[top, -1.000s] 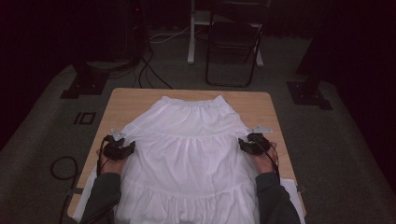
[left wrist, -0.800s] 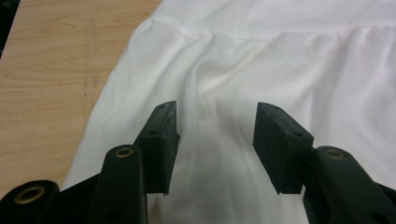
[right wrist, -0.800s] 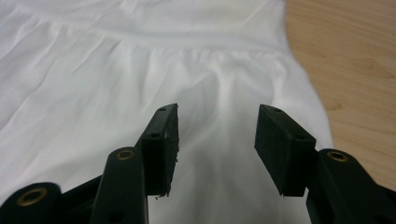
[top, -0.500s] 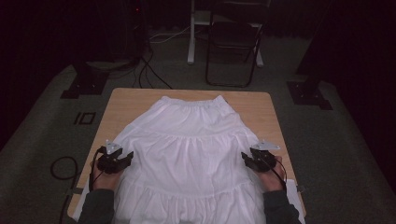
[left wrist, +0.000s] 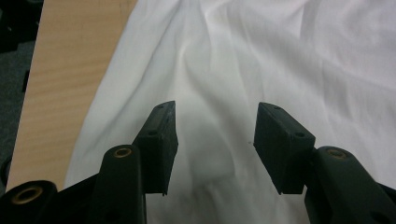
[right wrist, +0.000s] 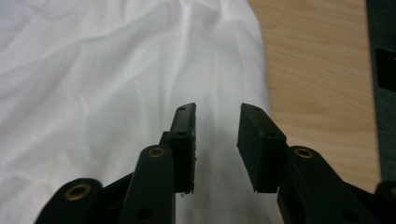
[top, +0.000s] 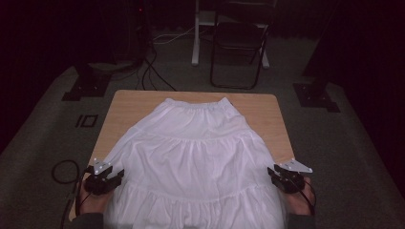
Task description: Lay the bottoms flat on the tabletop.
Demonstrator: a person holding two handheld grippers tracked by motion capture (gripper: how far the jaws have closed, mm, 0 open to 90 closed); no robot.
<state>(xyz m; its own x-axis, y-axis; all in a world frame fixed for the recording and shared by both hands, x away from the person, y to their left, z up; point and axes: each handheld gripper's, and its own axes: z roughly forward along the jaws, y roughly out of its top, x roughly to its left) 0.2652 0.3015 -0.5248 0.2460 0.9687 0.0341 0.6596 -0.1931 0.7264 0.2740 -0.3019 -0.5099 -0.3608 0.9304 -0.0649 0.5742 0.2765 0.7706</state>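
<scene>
White cotton-like cloth, a tiered skirt [top: 198, 162], lies spread flat on the wooden table [top: 129, 102], its gathered waistband toward the table's far edge and its wide hem hanging over the near edge, between the person's forearms. The skirt covers most of the tabletop; bare wood shows beyond the waistband and in strips along both of the skirt's sides. The left tongs [top: 114, 175] sit at the skirt's left edge, down at the lowest tier, pointing in toward the cloth. In the left gripper view the left tongs [left wrist: 215, 135] stand wide apart over the wrinkled cloth, with nothing pinched between them and the skirt's edge and bare table just off to one side. The right tongs [top: 273, 173] sit at the skirt's right edge, level with the left ones across the skirt. In the right gripper view the right tongs [right wrist: 217, 137] have a narrower gap; their jaws have just been closing, with skirt cloth lying under and between them right at the skirt's edge, yet the pads are not pressed on it. Beyond the skirt's waistband end, off the table, a dark folding chair [top: 239, 45] stands on the grey carpet [top: 344, 157], with cables [top: 155, 71] trailing nearby.
</scene>
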